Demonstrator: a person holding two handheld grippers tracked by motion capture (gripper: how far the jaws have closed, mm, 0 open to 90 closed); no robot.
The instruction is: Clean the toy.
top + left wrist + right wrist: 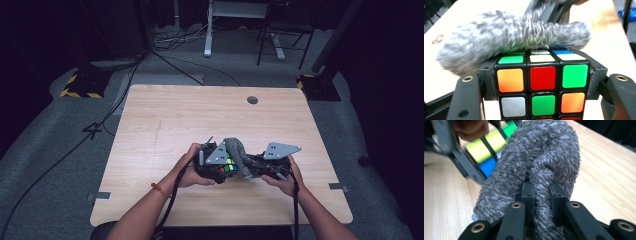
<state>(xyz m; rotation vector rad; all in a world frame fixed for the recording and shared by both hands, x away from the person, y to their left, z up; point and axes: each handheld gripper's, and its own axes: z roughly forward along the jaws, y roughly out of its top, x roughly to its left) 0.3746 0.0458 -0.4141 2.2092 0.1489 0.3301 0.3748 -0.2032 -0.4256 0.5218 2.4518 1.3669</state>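
High view overhead; tool views close, sharing cube (542, 82).

The table (210, 115) is evenly lit from above while the surroundings are left nearly black; the duster (506, 37) is blurred in both gripper views; glare is seen on the cube (542, 82) stickers.

Wood table (165, 115) w/ round hole (252, 100), grey floor (45, 150), cables (180, 65), desk legs (207, 30)
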